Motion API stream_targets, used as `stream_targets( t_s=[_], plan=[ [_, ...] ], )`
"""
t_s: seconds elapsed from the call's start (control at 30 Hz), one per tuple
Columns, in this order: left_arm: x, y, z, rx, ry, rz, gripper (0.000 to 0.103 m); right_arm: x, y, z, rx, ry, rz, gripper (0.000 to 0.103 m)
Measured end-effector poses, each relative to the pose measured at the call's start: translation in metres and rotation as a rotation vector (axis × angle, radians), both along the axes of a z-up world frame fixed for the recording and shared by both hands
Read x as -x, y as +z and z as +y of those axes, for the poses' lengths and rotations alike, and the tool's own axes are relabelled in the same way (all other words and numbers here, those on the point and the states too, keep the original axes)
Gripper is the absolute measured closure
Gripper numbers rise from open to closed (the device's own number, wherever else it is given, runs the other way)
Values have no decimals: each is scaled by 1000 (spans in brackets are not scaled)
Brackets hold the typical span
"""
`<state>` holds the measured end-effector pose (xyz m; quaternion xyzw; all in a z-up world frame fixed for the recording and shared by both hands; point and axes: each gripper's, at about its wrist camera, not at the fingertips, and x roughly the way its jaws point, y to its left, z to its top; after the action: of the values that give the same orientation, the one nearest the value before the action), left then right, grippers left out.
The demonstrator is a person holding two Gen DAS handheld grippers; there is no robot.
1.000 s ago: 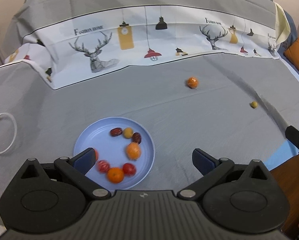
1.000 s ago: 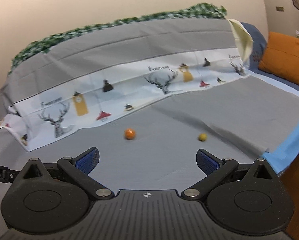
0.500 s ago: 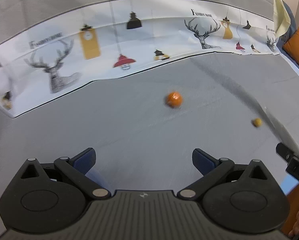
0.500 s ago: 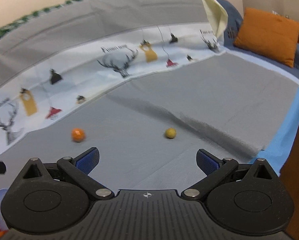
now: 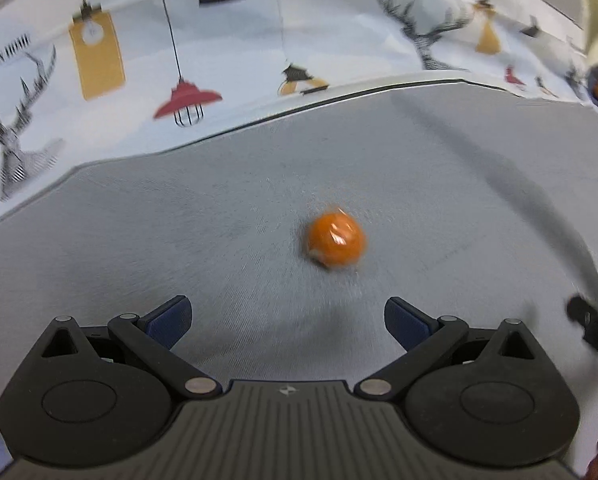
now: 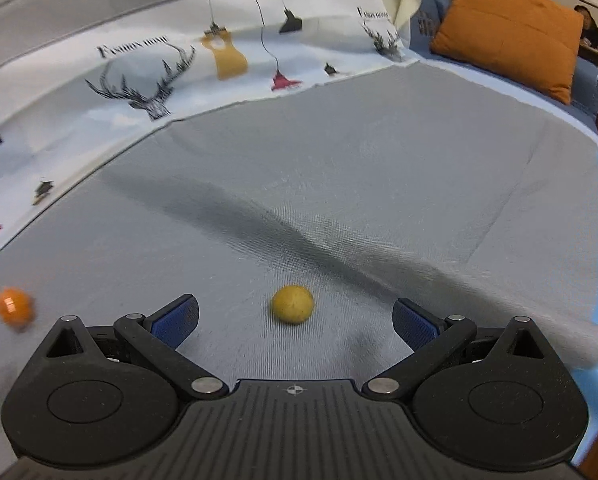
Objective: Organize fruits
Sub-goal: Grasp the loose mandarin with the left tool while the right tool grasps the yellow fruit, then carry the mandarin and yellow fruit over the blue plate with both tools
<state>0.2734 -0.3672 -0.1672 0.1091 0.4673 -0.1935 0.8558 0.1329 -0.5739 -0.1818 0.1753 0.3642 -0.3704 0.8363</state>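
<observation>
Left gripper spread wide, empty; orange fruit lies just right of centre frame on the grey cloth, ahead of the fingers, not between them. Right gripper equally wide, empty; small yellow fruit sits centre-low, almost between its tips. Risks: round fruit on soft cloth may roll if a fingertip nudges it; a fold crosses mid-frame beyond the yellow fruit; motion blur suggests fast approach, so overshoot is possible.
</observation>
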Motion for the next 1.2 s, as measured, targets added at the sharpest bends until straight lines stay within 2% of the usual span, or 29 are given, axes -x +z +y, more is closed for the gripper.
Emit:
stream_targets(
  t_s=[0.07,0.17,0.27,0.37,0.4,0.43,0.47,0.5,0.57,0.6,0.7,0.9,1.03,1.2],
  plan=[
    [-17,-9,-8,17,17,23,0,-8,-12,-3,22,8,20,1],
    [-34,-20,-22,-1,4,47,0,-14,-31,-6,50,-5,73,1],
    [-42,-28,-33,-35,-23,75,1,-10,-36,1,102,-9,42,1],
    [-45,-30,-42,-70,-50,54,1,-10,-36,1,98,-8,40,1],
    [-45,-30,-45,-80,-51,43,5,-11,-35,1,99,-1,43,1],
    [-43,-28,-45,-83,-47,21,28,-10,-34,1,97,14,34,4],
    [-41,-23,-44,-60,-50,3,41,-9,-31,3,104,34,19,19],
    [-39,-19,-43,-37,-57,9,61,-9,-29,7,118,58,12,49],
    [-37,-14,-40,-3,-63,35,62,-10,-25,11,118,97,19,73],
    [-34,-12,-39,-3,-74,26,62,-12,-24,12,111,100,22,75],
    [-23,-3,-31,-18,-89,-1,62,-13,-14,10,73,98,35,76],
    [20,43,16,35,-94,-10,62,8,45,35,28,136,-87,76],
    [67,80,64,38,-87,-14,62,33,93,74,-6,212,-178,76],
    [137,115,141,49,-43,-22,62,69,145,141,-31,381,-242,76]
  ],
)
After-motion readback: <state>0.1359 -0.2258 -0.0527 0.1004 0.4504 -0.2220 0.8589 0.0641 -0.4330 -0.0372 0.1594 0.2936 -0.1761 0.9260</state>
